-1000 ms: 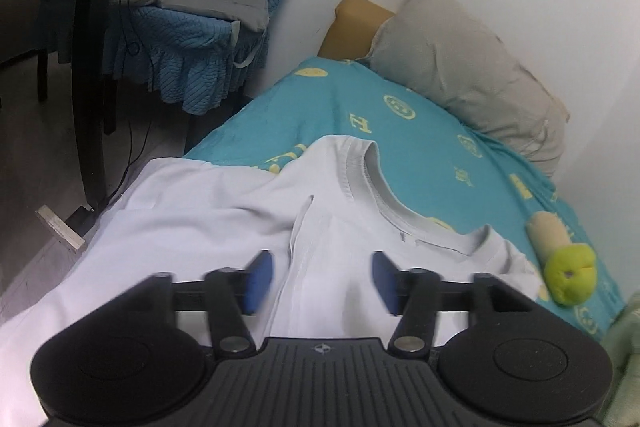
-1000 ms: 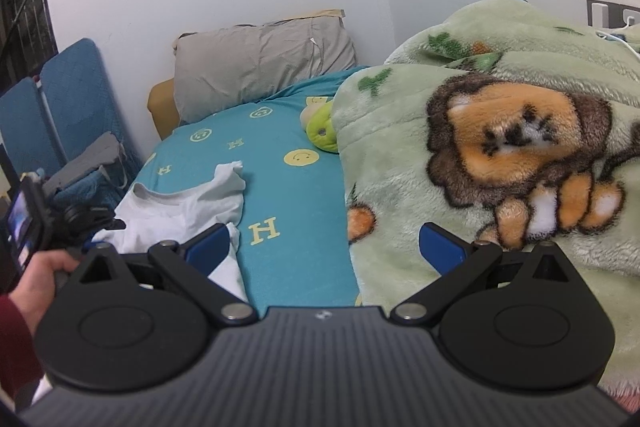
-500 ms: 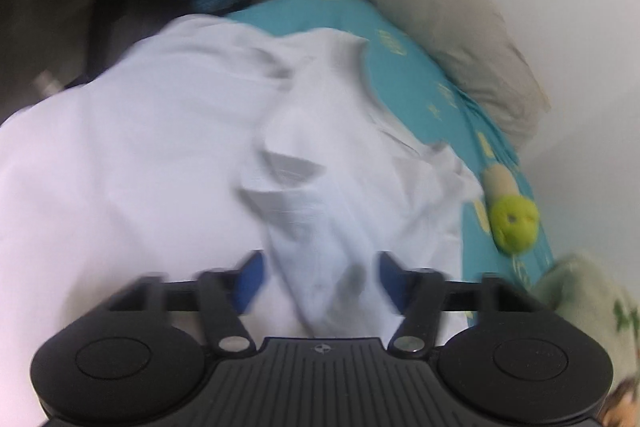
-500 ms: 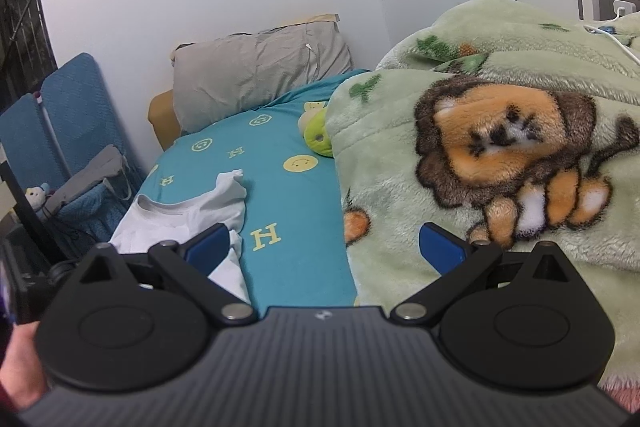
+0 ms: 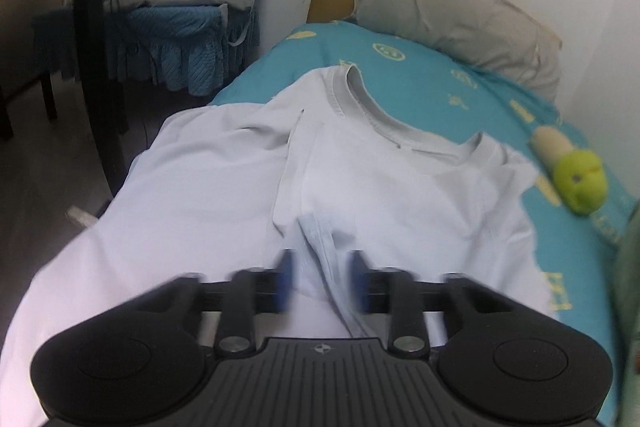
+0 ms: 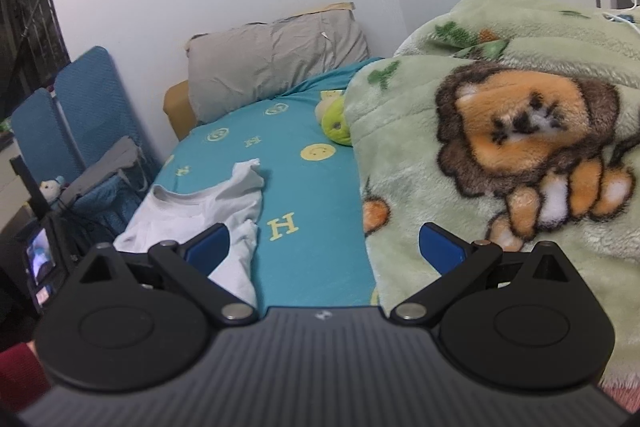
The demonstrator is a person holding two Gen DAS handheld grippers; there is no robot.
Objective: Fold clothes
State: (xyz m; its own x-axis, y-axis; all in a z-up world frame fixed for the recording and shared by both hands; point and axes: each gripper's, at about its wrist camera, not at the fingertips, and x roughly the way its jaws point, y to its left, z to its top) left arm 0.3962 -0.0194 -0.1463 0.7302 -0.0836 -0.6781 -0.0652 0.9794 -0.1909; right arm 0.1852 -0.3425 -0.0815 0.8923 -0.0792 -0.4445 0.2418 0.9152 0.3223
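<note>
Half a second ago the left wrist view was a tilted blur with a bunched fold of cloth standing up between the jaws; now the view has levelled, the pillow [image 5: 460,15] and chair [image 5: 180,15] sit back where they were a second ago, and the jaws have drawn closer together, motion-smeared at the tips. The right wrist view has hardly shifted.

The white T-shirt [image 5: 400,195] lies on the teal bed [image 5: 420,67], collar toward the pillow, its long axis running straight away from the left gripper [image 5: 322,281], with its left part hanging over the bed's edge toward the floor. A raised ridge of its cloth runs from the chest down into the gap of the left gripper, so the shirt lies directly ahead of and under that tool. The jaws there stand narrowly apart with the ridge between them; the blur hides whether the pads press the cloth or only flank it, so I cannot tell if the pinch is made.

The right gripper [image 6: 324,247] hangs well off to the side, over the bed between the shirt and the green lion blanket [image 6: 500,147], jaws spread wide and holding nothing. The left is plainly the nearer hand to the cloth. A green plush toy [image 5: 576,179] lies just beyond the shirt's far shoulder.
</note>
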